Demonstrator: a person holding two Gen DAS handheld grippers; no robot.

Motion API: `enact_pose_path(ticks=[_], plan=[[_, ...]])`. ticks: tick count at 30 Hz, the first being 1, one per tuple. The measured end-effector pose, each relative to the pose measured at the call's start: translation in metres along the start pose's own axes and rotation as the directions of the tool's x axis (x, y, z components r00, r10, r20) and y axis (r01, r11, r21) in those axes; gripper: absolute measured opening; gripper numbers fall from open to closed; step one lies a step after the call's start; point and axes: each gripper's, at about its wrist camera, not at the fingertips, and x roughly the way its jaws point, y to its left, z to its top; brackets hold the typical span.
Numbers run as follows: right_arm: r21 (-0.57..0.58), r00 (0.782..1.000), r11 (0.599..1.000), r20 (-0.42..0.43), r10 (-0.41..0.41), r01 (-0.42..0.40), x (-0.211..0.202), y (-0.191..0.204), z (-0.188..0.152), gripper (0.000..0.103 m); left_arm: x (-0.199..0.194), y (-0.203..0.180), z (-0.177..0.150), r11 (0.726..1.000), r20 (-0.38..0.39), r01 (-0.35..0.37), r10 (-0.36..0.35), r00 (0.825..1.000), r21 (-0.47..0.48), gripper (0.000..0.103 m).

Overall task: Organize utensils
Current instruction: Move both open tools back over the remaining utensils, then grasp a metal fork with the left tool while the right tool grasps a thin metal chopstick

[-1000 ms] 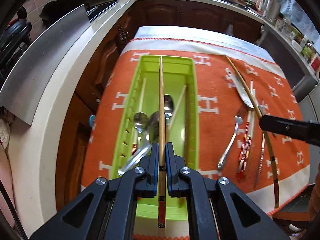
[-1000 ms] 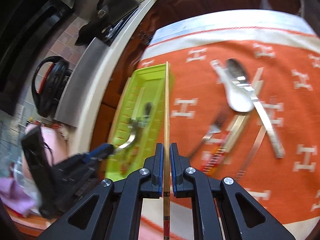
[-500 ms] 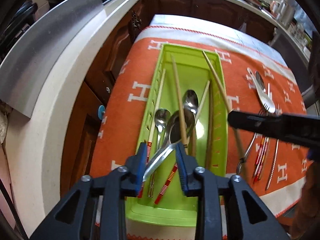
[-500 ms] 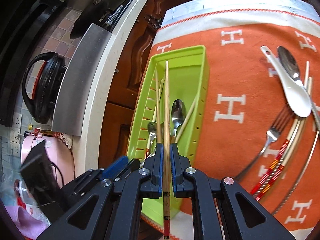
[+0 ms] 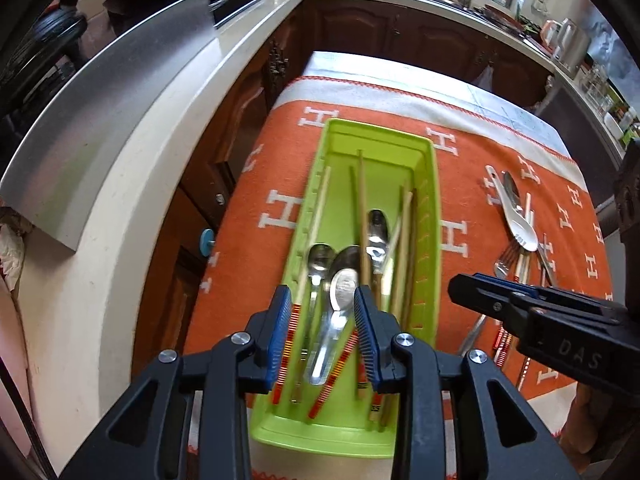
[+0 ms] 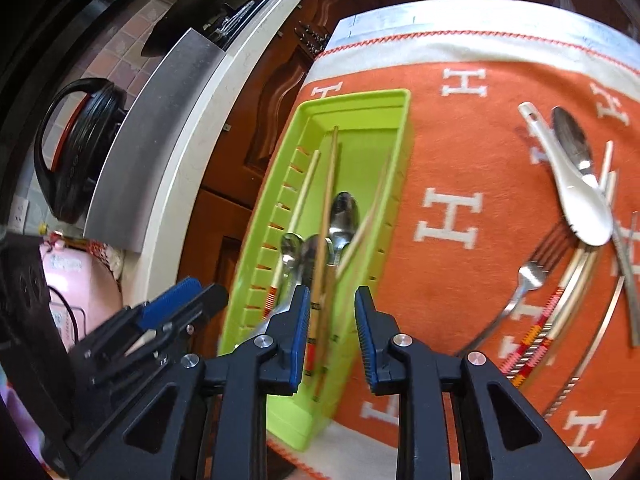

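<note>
A lime-green tray (image 5: 426,184) lies on the orange cloth and holds several spoons (image 5: 344,284) and chopsticks (image 5: 362,208). My left gripper (image 5: 320,296) hangs open over the tray's near end with nothing pressed between its pads. My right gripper (image 6: 332,296) is over the same end, slightly to the right. Its jaws are opening, and a blurred chopstick (image 6: 366,220) lies loose below them against the tray's right wall. A white ceramic spoon (image 6: 576,196), a fork (image 6: 532,268), striped-handled chopsticks (image 6: 536,332) and metal utensils lie on the cloth to the right.
The orange cloth (image 5: 280,168) with white H marks covers a small table. A pale counter (image 5: 132,184) with a steel panel (image 5: 92,128) curves along the left, and dark wooden cupboards (image 5: 360,28) stand behind. The gap between table and counter is narrow.
The left gripper opened and its chopstick dropped into the tray. The right gripper carried its chopstick leftward over the tray, then opened and let it fall in.
</note>
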Motion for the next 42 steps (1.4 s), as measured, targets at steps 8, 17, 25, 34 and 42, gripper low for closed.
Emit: enact_pose_path(ticks=[8, 17, 25, 34, 42], plan=[[-0.046, 0.997, 0.998, 0.066, -0.044, 0.047, -0.055, -0.044, -0.023, 0.023, -0.005, -0.054, -0.002, 0.991, 0.000, 0.079, -0.079, 0.997, 0.108, 0.031], [0.000, 0.979, 0.991, 0.158, -0.131, 0.133, -0.111, -0.110, -0.057, 0.023, 0.004, -0.119, -0.004, 0.960, -0.022, 0.165, -0.164, 0.986, 0.225, 0.031], [0.118, 0.971, 0.982, 0.172, -0.164, 0.145, -0.116, -0.163, -0.077, 0.023, 0.033, -0.150, -0.005, 0.943, -0.002, 0.182, -0.189, 0.982, 0.279, 0.031], [0.153, 0.982, 0.979, 0.112, -0.151, 0.133, -0.082, -0.181, -0.089, 0.023, 0.083, -0.169, -0.008, 0.927, -0.108, 0.189, -0.163, 0.981, 0.325, 0.031], [0.137, 0.986, 0.981, 0.074, -0.152, 0.141, -0.059, -0.178, -0.094, 0.023, 0.096, -0.177, -0.012, 0.912, -0.098, 0.151, -0.122, 0.988, 0.382, 0.031]])
